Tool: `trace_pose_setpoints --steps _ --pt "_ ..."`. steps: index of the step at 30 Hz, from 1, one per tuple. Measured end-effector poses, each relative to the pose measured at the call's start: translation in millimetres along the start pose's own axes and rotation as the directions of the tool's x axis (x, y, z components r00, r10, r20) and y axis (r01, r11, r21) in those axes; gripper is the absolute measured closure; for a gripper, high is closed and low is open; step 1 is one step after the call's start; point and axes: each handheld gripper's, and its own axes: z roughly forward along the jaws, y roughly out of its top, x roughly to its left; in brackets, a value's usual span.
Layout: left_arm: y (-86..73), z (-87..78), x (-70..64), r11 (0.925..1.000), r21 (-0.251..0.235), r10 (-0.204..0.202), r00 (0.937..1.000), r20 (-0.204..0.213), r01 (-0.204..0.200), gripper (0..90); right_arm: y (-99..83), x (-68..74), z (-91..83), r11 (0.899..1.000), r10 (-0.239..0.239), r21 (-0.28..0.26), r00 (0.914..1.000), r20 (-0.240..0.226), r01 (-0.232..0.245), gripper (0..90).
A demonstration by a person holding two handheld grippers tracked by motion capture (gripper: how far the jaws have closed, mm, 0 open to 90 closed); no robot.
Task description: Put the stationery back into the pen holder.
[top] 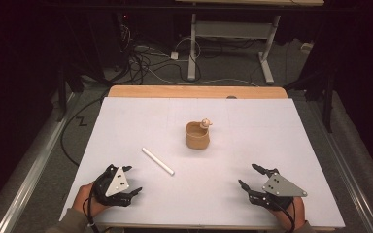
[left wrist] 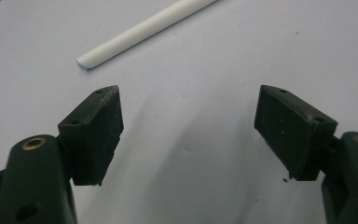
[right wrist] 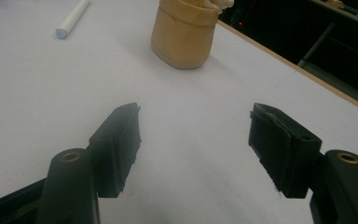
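Both grippers rest low on the white table [top: 252, 121] with their jaws spread apart, holding nothing. Left gripper [top: 132, 180] sits at the lower left of the high view, the hand behind it at the bottom edge, jaws angled toward the upper right. Right gripper [top: 251, 177] sits at the lower right, jaws angled toward the upper left. A white stick [top: 158, 161] lies just beyond the left gripper; a tan cup [top: 197, 134] stands near centre, well apart from both.
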Motion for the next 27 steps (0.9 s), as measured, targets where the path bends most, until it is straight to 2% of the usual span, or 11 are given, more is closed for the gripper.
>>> trace_pose_setpoints --steps 6,10,13,15,19,20,21,23,25,26,27 --pt "33.5 9.6 21.4 0.9953 0.038 0.087 0.9940 0.067 -0.089 24.5 0.8 0.9 -2.4 1.000 0.002 -0.008 1.0000 0.005 -0.002 33.4" --pt "64.4 22.1 30.7 0.9809 0.067 0.173 0.9758 0.134 -0.183 26.3 -0.1 1.4 -0.6 1.000 0.001 0.000 1.0000 -0.002 -0.001 33.4" --pt "85.4 36.4 33.4 0.9570 0.122 0.237 0.9515 0.196 -0.263 29.0 -0.2 1.3 -0.8 1.000 0.001 -0.002 1.0000 -0.005 -0.001 33.4" --pt "96.4 46.8 34.1 0.9283 0.172 0.285 0.9283 0.238 -0.330 31.8 -0.4 0.7 -1.3 1.000 0.003 -0.004 1.0000 -0.004 -0.003 33.4" --pt "110.6 65.6 37.0 0.8759 0.249 0.326 0.8871 0.327 -0.414 37.6 -1.3 -0.4 -1.7 1.000 0.007 -0.001 1.0000 -0.005 -0.007 33.4" --pt "113.1 69.5 37.5 0.8646 0.265 0.329 0.8798 0.343 -0.427 39.2 -1.3 -0.4 -1.6 1.000 0.008 -0.001 0.9999 -0.007 -0.008 33.4" --pt "115.4 72.4 37.8 0.8561 0.273 0.333 0.8720 0.359 -0.439 41.2 -1.4 -0.2 -1.5 1.000 0.007 0.000 0.9999 -0.008 -0.007 33.4" --pt "120.0 76.4 39.2 0.8495 0.272 0.338 0.8617 0.379 -0.452 44.6 -1.4 0.0 -1.4 1.000 0.005 0.000 0.9999 -0.010 -0.005 33.4" --pt "124.1 79.8 40.3 0.8408 0.272 0.339 0.8474 0.409 -0.468 49.5 -1.4 0.0 -1.3 1.000 0.004 0.000 0.9999 -0.012 -0.004 33.5" --pt "125.5 81.5 39.8 0.8342 0.277 0.341 0.8412 0.419 -0.477 49.7 -1.5 0.0 -1.3 1.000 0.004 0.001 0.9999 -0.012 -0.004 33.4" --pt "126.9 83.4 39.2 0.8222 0.280 0.358 0.8330 0.422 -0.495 52.4 -1.6 0.0 -1.2 1.000 0.004 0.000 0.9999 -0.014 -0.004 33.4"
